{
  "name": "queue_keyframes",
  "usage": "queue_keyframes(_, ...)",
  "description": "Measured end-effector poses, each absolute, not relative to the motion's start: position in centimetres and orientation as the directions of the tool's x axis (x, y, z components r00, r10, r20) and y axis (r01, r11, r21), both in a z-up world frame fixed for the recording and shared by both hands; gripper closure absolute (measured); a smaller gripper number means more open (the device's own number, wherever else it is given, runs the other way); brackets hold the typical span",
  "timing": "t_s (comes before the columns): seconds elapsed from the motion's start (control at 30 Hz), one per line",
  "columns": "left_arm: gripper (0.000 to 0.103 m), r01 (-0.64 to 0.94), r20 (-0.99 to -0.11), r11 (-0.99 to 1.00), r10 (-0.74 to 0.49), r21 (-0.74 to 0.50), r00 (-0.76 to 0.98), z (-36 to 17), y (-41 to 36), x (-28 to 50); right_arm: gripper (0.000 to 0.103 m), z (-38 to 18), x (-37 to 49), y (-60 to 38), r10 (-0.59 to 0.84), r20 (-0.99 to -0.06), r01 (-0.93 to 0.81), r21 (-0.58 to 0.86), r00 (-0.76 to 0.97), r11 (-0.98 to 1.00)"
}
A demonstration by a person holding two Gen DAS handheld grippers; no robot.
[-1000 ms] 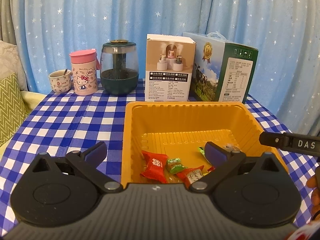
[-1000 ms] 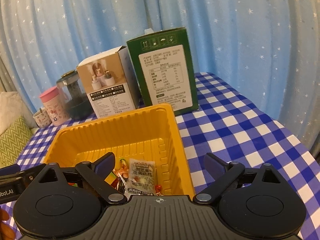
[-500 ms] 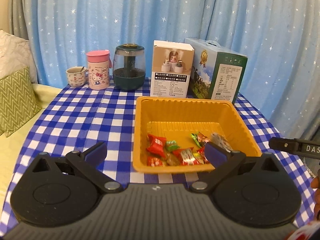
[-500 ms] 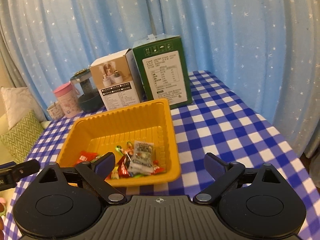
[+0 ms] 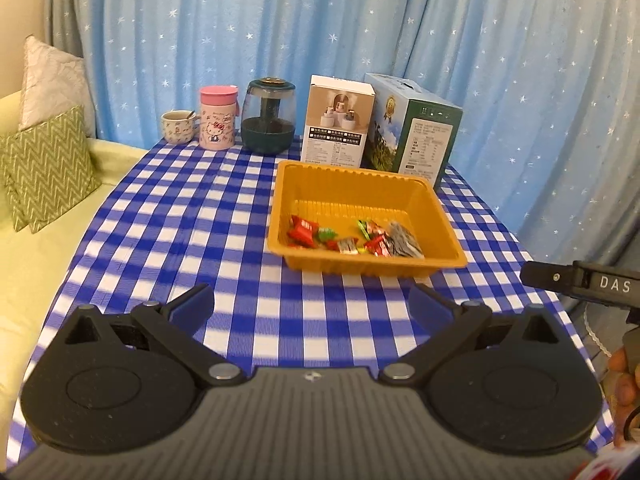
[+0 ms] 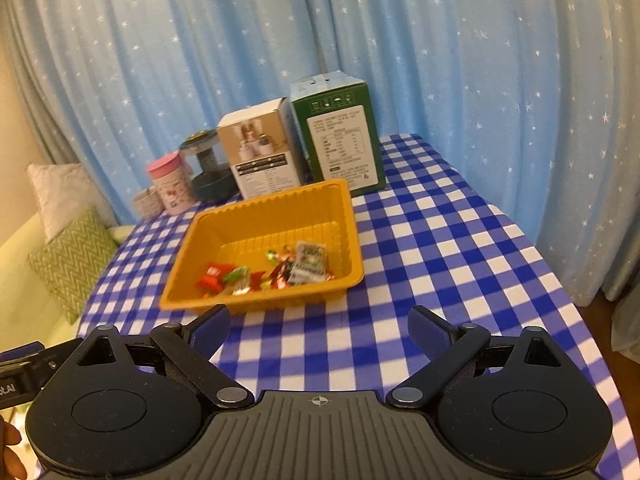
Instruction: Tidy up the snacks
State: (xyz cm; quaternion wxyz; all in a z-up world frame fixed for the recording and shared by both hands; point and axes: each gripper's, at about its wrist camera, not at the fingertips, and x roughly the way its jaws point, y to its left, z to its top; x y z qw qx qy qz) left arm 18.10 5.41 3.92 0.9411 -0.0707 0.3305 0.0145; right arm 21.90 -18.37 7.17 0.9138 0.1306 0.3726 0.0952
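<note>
both grippers sit over the near edge of the desk [image 5: 168, 216], which carries a blue-white check cloth. left gripper [image 5: 312, 306]: fingers [image 5: 192, 306] spread wide, nothing between them. right gripper [image 6: 318, 328]: same, fingers [image 6: 210, 330] released and empty.

we see the snacks [image 5: 352, 236] lying in the orange tray [image 5: 360, 268], bunched along its near side: red and green wrapped candies plus one grey sachet [image 6: 308, 262] at the right end of the pile. the far half of the tray floor is bare. the tray stands on the desk, just ahead of both grippers and apart from them.

behind the tray, along the back edge, left to right: small cup [image 5: 178, 126], pink tumbler [image 5: 217, 123], dark green jar [image 5: 270, 117], white box [image 5: 338, 120], green box [image 5: 412, 128]. both boxes stand upright, just behind the tray's far rim. we can't tell whether they touch it.

blue star curtain [image 5: 360, 20] behind the desk. green zigzag cushion [image 5: 44, 168] on the sofa to the left. part of the right gripper's body shows at the right edge of the left wrist view, with a bit of a hand [image 5: 626, 384] below it.
</note>
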Motion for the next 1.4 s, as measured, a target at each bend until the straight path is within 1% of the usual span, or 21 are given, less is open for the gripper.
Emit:
queue_keyframes(0.1,0.000,-0.075,-0.629,0.989,-0.021,-0.127,0.777,4.3,5.1,15.8,0.008,8.1,19.7,-17.7,0.284,-0.655,-0.106,0.298,0.700,0.949)
queue_keyframes(0.27,0.000,-0.093,-0.640,0.992,0.017,-0.085,0.769,4.8,4.3,12.2,0.008,9.1,15.9,-16.8,0.280,-0.655,-0.132,0.267,0.702,0.955)
queue_keyframes(0.43,0.000,-0.095,-0.648,0.989,-0.001,-0.114,0.762,5.1,4.2,9.8,0.008,9.1,12.3,-16.6,0.277,-0.671,-0.137,0.254,0.688,0.957)
queue_keyframes(0.6,0.000,-0.084,-0.654,0.992,0.001,-0.096,0.756,5.0,3.5,7.9,0.008,9.0,9.3,-16.6,0.260,-0.682,-0.144,0.223,0.683,0.964)
queue_keyframes(0.83,0.000,-0.091,-0.655,0.992,0.011,-0.089,0.755,5.5,3.2,5.1,0.008,9.7,6.1,-17.2,0.255,-0.699,-0.142,0.216,0.669,0.966)
queue_keyframes(1.0,0.000,-0.092,-0.656,0.995,0.051,-0.028,0.753,6.2,2.3,3.1,0.008,10.8,3.9,-17.3,0.251,-0.699,-0.159,0.195,0.669,0.968)
queue_keyframes(1.13,0.000,-0.093,-0.652,0.995,0.040,-0.047,0.758,6.3,2.1,1.6,0.008,11.7,2.7,-17.5,0.248,-0.695,-0.163,0.186,0.676,0.969)
queue_keyframes(1.4,0.000,-0.083,-0.640,0.996,0.038,-0.041,0.768,7.2,1.4,-0.1,0.008,12.9,0.8,-18.1,0.230,-0.670,-0.154,0.172,0.705,0.973)
